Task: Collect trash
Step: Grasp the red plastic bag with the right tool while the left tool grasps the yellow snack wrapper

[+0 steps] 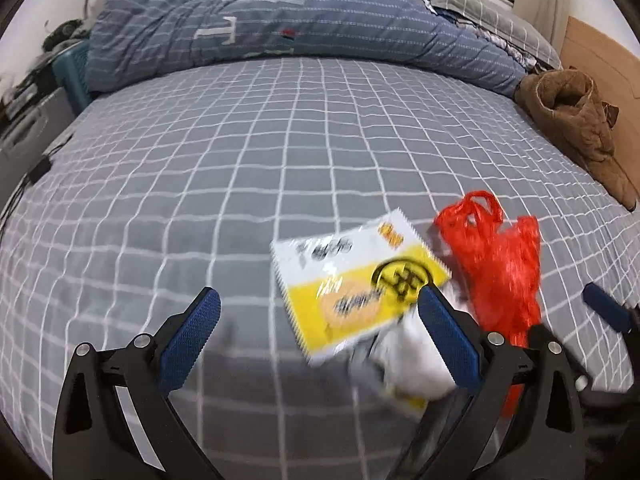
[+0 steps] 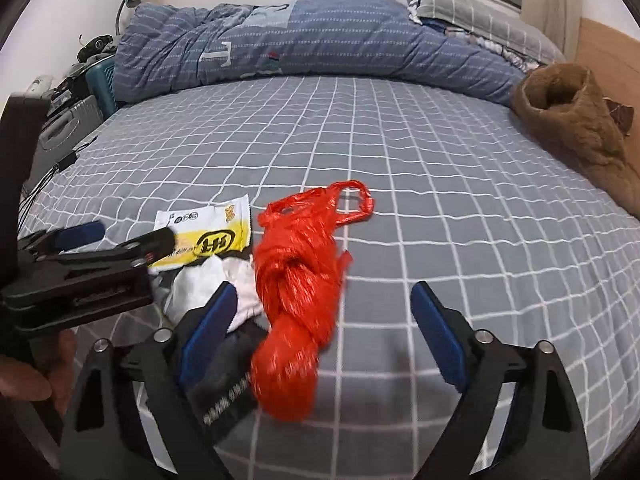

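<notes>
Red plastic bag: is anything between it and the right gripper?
Nothing visible. The red plastic bag lies on the bedsheet, partly between the open right gripper fingers, nearer its left finger.

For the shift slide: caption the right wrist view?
Open right gripper above red plastic bag on checked bed.

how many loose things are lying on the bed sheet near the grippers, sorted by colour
red: 1, plastic bag
yellow and white: 1, snack wrapper
white: 1, crumpled tissue
dark: 1, printed wrapper
total: 4
</notes>
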